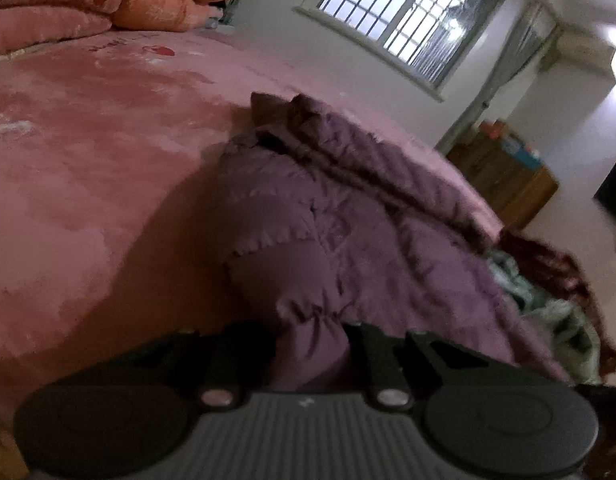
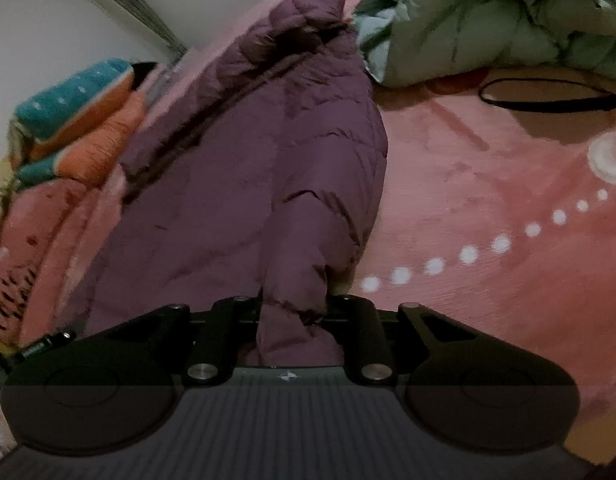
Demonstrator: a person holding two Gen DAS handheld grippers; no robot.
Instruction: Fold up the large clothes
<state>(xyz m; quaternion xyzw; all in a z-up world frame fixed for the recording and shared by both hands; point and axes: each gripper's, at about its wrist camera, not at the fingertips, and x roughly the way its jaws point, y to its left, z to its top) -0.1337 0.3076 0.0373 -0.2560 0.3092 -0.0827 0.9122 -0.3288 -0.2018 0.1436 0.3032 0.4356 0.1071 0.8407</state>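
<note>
A purple quilted puffer jacket [image 1: 347,208] lies spread on a pink bed cover [image 1: 88,160]. My left gripper [image 1: 311,344] is shut on a bunched part of the jacket's near edge, the fabric pinched between its two black fingers. In the right wrist view the same jacket [image 2: 248,160] stretches away toward its hood, and my right gripper [image 2: 296,320] is shut on another fold of purple fabric, likely a sleeve or hem. Both grips sit low at the bed surface.
Pale green padded clothing [image 2: 487,20] is piled beside the jacket's hood end, also seen in the left wrist view [image 1: 555,312]. A black strap [image 2: 547,96] lies on the bed cover [image 2: 487,184]. Folded orange and teal bedding [image 2: 80,120] and pink pillows [image 1: 48,4] sit at the bed's edges. A wooden cabinet [image 1: 503,176] stands below the barred window [image 1: 403,20].
</note>
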